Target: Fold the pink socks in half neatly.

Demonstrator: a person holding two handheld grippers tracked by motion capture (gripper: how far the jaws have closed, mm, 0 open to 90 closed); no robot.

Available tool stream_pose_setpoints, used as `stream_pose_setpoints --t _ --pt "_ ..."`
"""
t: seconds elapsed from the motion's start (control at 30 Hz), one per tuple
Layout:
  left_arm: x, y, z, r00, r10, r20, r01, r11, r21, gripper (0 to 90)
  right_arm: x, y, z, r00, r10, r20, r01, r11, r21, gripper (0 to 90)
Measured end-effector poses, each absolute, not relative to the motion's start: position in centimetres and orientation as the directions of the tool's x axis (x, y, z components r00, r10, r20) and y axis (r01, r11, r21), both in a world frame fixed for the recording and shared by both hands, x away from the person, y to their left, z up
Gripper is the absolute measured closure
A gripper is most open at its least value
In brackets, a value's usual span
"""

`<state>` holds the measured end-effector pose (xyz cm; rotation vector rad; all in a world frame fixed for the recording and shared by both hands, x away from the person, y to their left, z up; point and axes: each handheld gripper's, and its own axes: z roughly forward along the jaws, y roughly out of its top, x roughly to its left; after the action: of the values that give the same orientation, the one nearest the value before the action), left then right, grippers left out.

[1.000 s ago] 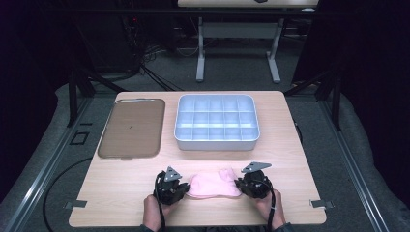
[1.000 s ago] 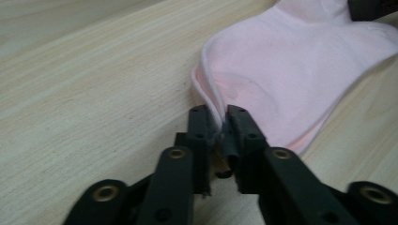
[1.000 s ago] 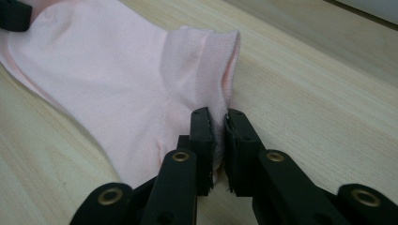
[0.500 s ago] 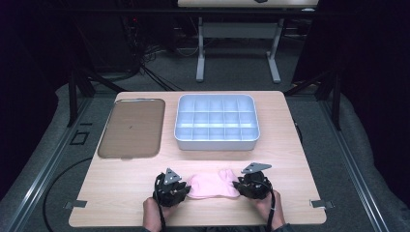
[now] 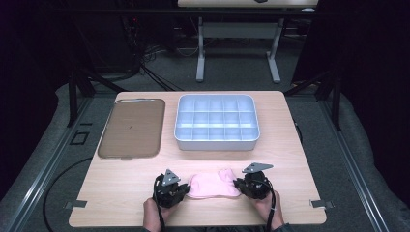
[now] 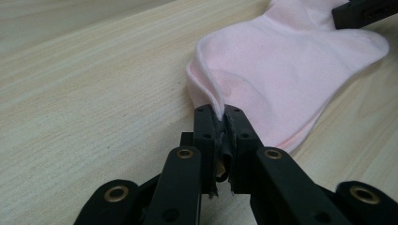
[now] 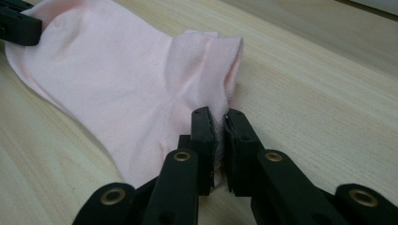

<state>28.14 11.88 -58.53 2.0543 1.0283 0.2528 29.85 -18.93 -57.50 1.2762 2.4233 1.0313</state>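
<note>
Lying flat at the near edge of the desk (image 5: 125, 193), a pink sock (image 5: 212, 185) is pinched at both ends. Left claw (image 6: 219, 117): jaws just closed, clamped on a thin fold of the toe end. Right claw (image 7: 220, 123): jaws just closed, clamped on the cuff edge. Risk: little fabric is caught, so a fold could slip free under a pull. Pose: both hands held low, claws angled inward towards each other. Compartment bin (image 5: 216, 123) and brown tray (image 5: 131, 128) are set well beyond.
</note>
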Motion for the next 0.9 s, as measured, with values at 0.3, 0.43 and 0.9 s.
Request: stream_pose_setpoints --t 0.3,0.43,0.9 --pt "27.9 12.3 -59.0 0.647 0.737 -0.193 0.57 -0.301 0.764 86.2 29.7 -18.9 -56.5 -0.601 0.792 0.106 0.63 0.388 0.673 83.6" --pt "27.9 12.3 -59.0 0.649 0.736 -0.192 0.57 -0.303 0.764 86.2 29.5 -18.7 -55.8 -0.605 0.79 0.101 0.618 0.385 0.686 83.6" --pt "28.1 12.4 -59.1 0.646 0.732 -0.216 0.581 -0.288 0.761 86.0 28.8 -18.4 -54.0 -0.62 0.783 0.053 0.624 0.451 0.639 83.7"
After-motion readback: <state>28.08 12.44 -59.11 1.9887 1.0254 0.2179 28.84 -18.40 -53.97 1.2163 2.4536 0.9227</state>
